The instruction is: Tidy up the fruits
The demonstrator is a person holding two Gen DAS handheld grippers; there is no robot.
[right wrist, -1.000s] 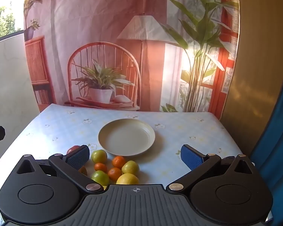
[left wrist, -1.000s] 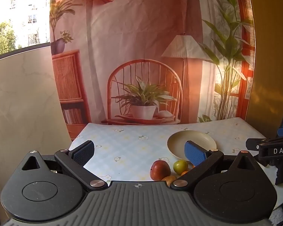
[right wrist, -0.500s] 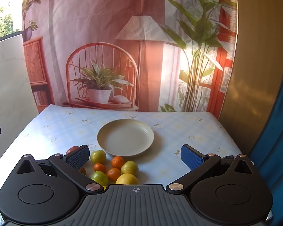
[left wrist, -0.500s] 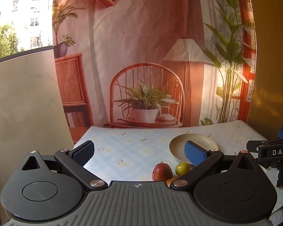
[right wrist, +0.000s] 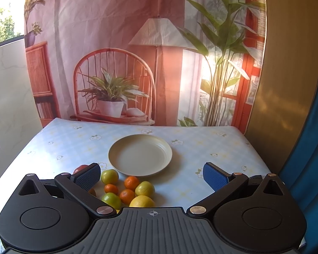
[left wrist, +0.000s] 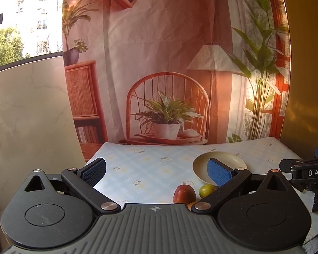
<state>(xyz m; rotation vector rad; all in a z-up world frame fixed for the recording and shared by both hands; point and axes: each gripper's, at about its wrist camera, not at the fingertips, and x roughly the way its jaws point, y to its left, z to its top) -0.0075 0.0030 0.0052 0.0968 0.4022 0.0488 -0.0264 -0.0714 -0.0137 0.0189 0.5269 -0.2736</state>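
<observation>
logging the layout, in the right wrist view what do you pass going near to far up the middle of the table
yellow citrus fruit → small orange mandarin → cream plate → bare flowered tablecloth → printed backdrop with the wicker chair

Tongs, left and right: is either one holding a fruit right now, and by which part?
Nothing is held. The left tongs and right tongs both stand open, with the fruit loose on the table beside the plate.

The left tool (left wrist: pixel 155 170) now sits higher and farther back from the table (left wrist: pixel 150 165); fewer fruits show beside the red apple (left wrist: pixel 184 194). The right view barely shifts.
</observation>
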